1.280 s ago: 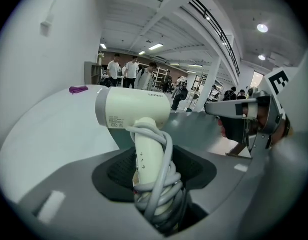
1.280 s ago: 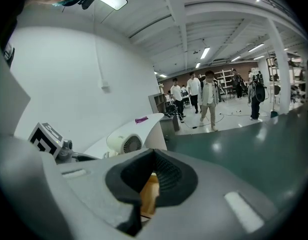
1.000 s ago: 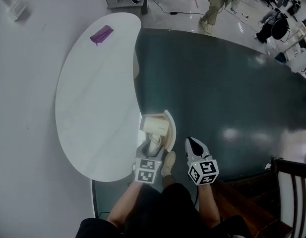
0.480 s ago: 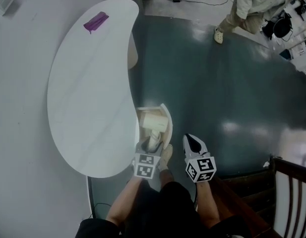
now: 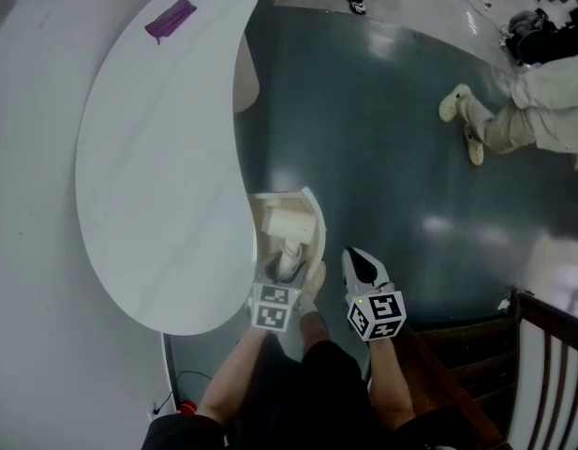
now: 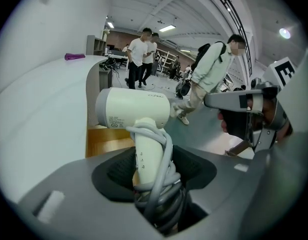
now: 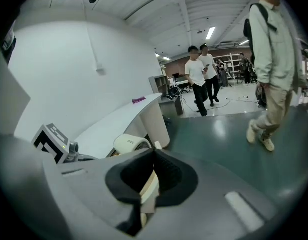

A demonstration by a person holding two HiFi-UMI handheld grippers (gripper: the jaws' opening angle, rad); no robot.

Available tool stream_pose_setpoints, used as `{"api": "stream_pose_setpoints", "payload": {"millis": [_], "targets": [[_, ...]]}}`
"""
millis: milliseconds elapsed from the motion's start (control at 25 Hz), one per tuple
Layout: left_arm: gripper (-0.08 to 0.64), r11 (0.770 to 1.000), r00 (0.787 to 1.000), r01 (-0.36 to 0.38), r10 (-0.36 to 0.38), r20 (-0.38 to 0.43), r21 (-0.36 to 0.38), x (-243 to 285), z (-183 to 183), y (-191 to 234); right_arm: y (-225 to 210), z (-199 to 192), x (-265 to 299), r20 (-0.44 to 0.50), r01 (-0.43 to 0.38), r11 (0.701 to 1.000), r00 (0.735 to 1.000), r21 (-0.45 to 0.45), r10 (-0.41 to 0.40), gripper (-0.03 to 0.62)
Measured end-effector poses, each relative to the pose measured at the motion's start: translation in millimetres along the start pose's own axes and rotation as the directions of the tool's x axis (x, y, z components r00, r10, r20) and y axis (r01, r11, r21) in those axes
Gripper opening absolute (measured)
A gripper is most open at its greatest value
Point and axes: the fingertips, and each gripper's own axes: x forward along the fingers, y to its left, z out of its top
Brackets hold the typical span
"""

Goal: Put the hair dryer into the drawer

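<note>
A cream hair dryer [image 5: 287, 225] with a grey cord wound round its handle hangs over the open drawer [image 5: 317, 221] in the white table's [image 5: 157, 157] edge. My left gripper [image 5: 287, 266] is shut on the corded handle, and the dryer's [image 6: 134, 109] body sticks out past the jaws [image 6: 154, 169]. The drawer's wooden bottom [image 6: 106, 139] shows just beyond and below it. My right gripper [image 5: 362, 268] is beside the drawer on the right, its tips together and holding nothing. From the right gripper [image 7: 154, 154] view the dryer [image 7: 130, 144] sits to the left.
A purple object [image 5: 170, 19] lies at the table's far end. My shoe [image 5: 314, 287] stands between the grippers on the dark green floor. A person [image 5: 523, 111] walks at the far right; others [image 6: 141, 54] stand farther off. A dark wooden chair [image 5: 551, 364] is at bottom right.
Both grippers have sunk a little, the left one bringing the hair dryer lower over the open drawer. A passer-by has crossed the floor towards the right.
</note>
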Motion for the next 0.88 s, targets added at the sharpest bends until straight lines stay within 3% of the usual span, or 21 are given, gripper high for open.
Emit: {"api": "stream_pose_setpoints", "payload": {"millis": [320,520,880], "targets": [[0.242,1.0,0.999,0.007,-0.008,-0.04,-0.012,27.2,-14.0,5.1,-9.5,-15.8,19.7,-0.027,-0.002,1.0,1.0,0.015,0.003,0.003],[0.241,0.998,0.997,-0.024,0.02,-0.073,-0.057,38.0,-28.5,13.3,-14.4,-24.7,24.1,-0.043,-0.004,1.0,0.999,0.026,0.006,0.003],[0.242,0.997,0.99,-0.06,0.053,-0.131,-0.052,55.9,-55.9,20.6,-24.4,-44.7,27.0,-0.075,-0.005,0.999,0.997,0.036,0.007,0.003]]}}
